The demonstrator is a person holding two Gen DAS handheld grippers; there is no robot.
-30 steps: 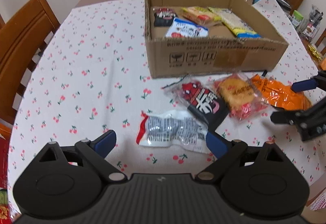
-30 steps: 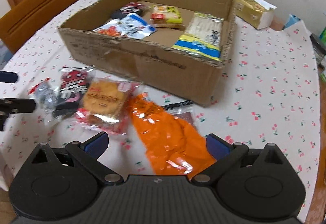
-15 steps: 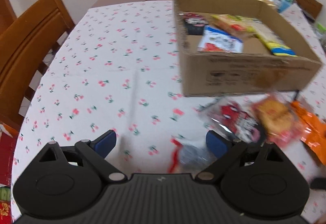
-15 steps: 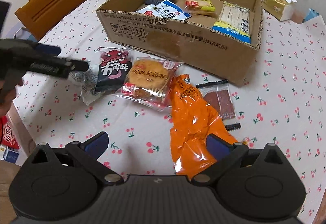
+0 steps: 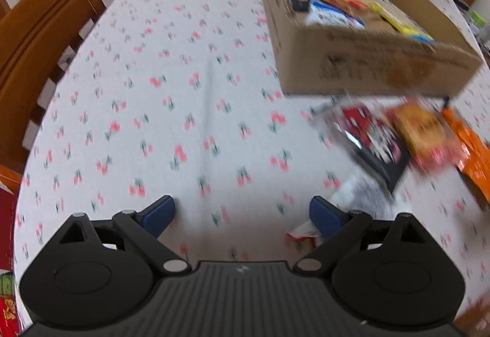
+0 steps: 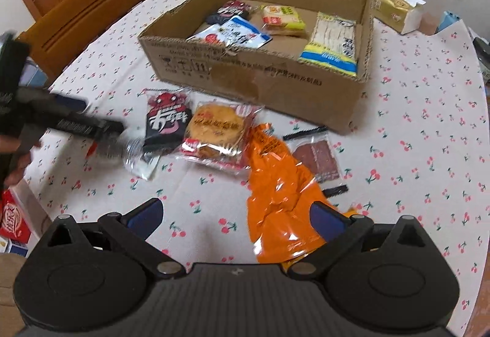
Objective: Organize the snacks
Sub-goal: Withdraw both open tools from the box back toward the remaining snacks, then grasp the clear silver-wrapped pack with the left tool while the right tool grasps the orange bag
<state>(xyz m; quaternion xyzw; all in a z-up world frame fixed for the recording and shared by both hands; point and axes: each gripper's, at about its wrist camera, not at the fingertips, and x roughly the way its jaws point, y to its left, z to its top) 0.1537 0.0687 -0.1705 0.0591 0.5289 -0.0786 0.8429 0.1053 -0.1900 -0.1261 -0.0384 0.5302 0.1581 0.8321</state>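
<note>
Right wrist view: right claw (image 6: 235, 216) spread wide, holding nothing, low in frame over the cherry-print desk (image 6: 428, 134); its right finger overlaps the lower end of the orange packet (image 6: 275, 199). Above it at centre lie the biscuit pack (image 6: 216, 131) and the black-and-red pack (image 6: 167, 121), side by side and touching; a small clear meat-strip pack (image 6: 315, 156) sits just right of the orange one. Cardboard box (image 6: 260, 76) at upper centre holds four more snacks. Left claw (image 6: 101, 125) enters at mid left over a white-and-grey pack (image 6: 137, 157). Left wrist view, blurred: left claw (image 5: 242, 211) wide, empty, white pack's edge by its right finger.
</note>
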